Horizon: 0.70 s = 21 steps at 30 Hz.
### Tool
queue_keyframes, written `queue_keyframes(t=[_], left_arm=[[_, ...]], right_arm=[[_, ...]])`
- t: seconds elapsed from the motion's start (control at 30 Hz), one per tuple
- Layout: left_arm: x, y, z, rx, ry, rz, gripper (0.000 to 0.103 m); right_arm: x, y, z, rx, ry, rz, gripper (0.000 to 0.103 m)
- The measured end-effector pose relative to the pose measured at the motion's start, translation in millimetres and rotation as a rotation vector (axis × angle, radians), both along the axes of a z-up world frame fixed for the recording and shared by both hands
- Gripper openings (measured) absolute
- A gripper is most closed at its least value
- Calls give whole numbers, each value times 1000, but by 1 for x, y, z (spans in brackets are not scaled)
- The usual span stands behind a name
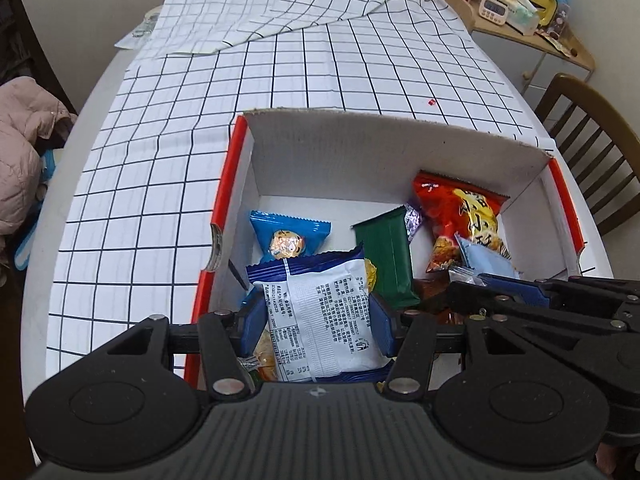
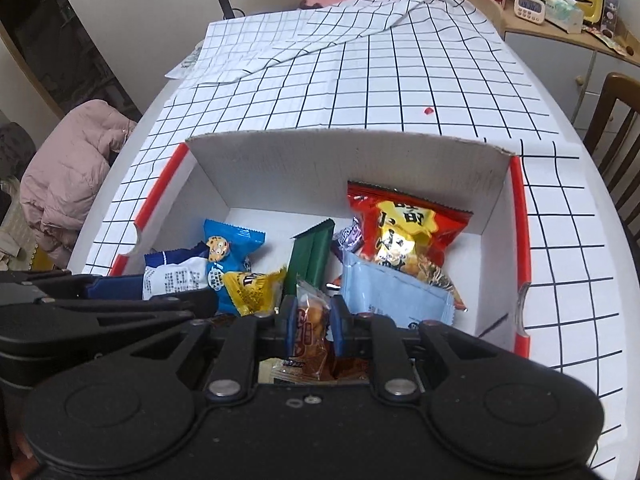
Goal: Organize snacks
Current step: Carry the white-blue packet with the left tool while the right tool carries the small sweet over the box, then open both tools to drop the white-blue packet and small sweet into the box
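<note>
A white cardboard box with red edges (image 1: 320, 152) (image 2: 340, 160) stands on the checked tablecloth and holds several snack packs. My left gripper (image 1: 316, 320) is shut on a blue-and-white snack pack (image 1: 320, 316), held over the box's near left part. My right gripper (image 2: 314, 324) is shut on a small brown-orange snack pack (image 2: 312, 320) over the box's near middle. In the box lie a red chip bag (image 1: 460, 216) (image 2: 404, 232), a green bar (image 1: 388, 264) (image 2: 314, 256), a blue cookie pack (image 1: 288, 236) (image 2: 230, 244), a yellow pack (image 2: 252, 288) and a pale blue pack (image 1: 484, 260) (image 2: 392, 292).
The table (image 1: 100, 112) carries a grid tablecloth (image 1: 320, 60) with a folded flap at the far end. A small red speck (image 1: 431, 101) lies beyond the box. A wooden chair (image 1: 588, 152) stands right, a pink jacket (image 1: 24, 148) left, a cluttered shelf (image 1: 520, 8) far right.
</note>
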State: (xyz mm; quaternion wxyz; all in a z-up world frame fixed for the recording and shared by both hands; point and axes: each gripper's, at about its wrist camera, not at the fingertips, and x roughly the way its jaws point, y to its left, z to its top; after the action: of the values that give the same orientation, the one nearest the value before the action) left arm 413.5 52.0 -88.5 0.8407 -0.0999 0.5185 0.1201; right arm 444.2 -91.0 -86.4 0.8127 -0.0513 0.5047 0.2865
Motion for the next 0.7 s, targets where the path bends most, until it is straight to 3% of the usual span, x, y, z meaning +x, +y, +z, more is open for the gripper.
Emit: queue_keyframes(t=[0.2, 0.33, 0.7], left_arm=[[-3, 2, -2, -24, 3, 9, 54], [-8, 5, 1, -48, -4, 27, 60], [-38, 7, 29, -45, -87, 23, 67]], right_arm=[[3, 0, -3, 7, 17, 0, 17], [1, -2, -2, 12, 27, -1, 18], [-21, -11, 18, 51, 0, 5, 22]])
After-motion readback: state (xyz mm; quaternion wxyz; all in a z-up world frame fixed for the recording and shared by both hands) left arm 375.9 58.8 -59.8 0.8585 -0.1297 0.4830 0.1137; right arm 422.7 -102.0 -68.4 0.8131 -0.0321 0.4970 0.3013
